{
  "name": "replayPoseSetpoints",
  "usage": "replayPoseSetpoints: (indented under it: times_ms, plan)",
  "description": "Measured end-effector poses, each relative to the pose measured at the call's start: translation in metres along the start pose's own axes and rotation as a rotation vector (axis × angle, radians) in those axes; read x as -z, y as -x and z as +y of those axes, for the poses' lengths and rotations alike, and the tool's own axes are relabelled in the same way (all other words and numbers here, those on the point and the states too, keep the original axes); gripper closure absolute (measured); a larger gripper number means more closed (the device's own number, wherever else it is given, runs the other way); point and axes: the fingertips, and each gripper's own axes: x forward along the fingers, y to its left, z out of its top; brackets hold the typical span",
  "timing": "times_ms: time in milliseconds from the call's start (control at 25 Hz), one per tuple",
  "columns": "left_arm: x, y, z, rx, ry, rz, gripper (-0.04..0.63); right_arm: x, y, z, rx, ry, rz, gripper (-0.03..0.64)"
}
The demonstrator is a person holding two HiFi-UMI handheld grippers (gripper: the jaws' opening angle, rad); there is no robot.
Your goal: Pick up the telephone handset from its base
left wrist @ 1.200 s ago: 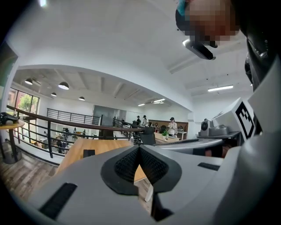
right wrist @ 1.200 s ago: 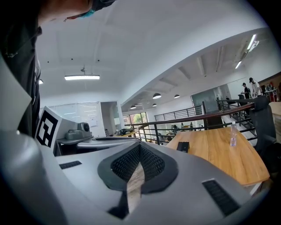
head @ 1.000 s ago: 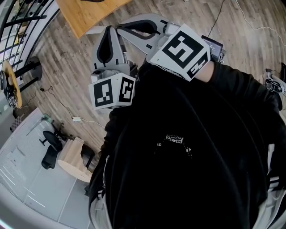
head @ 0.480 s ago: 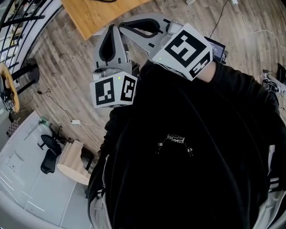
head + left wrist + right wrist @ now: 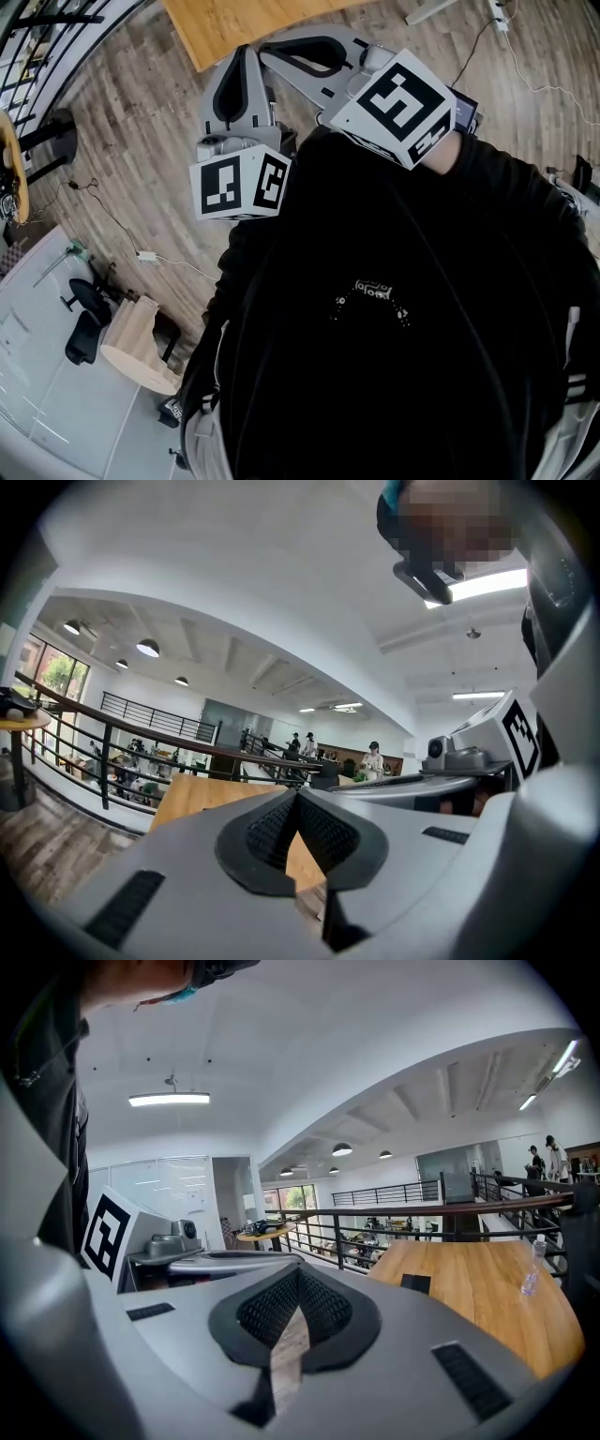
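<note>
No telephone or handset shows in any view. In the head view my left gripper and right gripper are held out level in front of a black-clad torso, tips close together near the edge of a wooden table. In the left gripper view the left gripper has its black pads meeting, with nothing between them. The right gripper likewise has its pads touching at the tip and holds nothing. A small flat black object and a clear bottle lie on the table.
Wood-plank floor lies below, with cables across it. A dark metal railing borders the table. A light wooden stool and a black office chair stand at the lower left. People stand far off across the hall.
Both grippers, still shut, have travelled together across the floor toward the wooden table. The table's edge now sits further right and closer to their tips in the head view.
</note>
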Motion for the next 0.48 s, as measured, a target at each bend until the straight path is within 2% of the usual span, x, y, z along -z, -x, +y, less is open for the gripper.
replayPoseSetpoints:
  times_ms: [240, 480]
  plan:
    - [-0.002, 0.005, 0.017, 0.0, 0.013, -0.009, 0.591, 0.001, -0.015, 0.01, -0.032, 0.009, 0.024, 0.6]
    - [-0.002, 0.016, 0.029, -0.047, 0.005, 0.002, 0.591, 0.002, -0.025, 0.021, -0.094, 0.004, 0.028, 0.601]
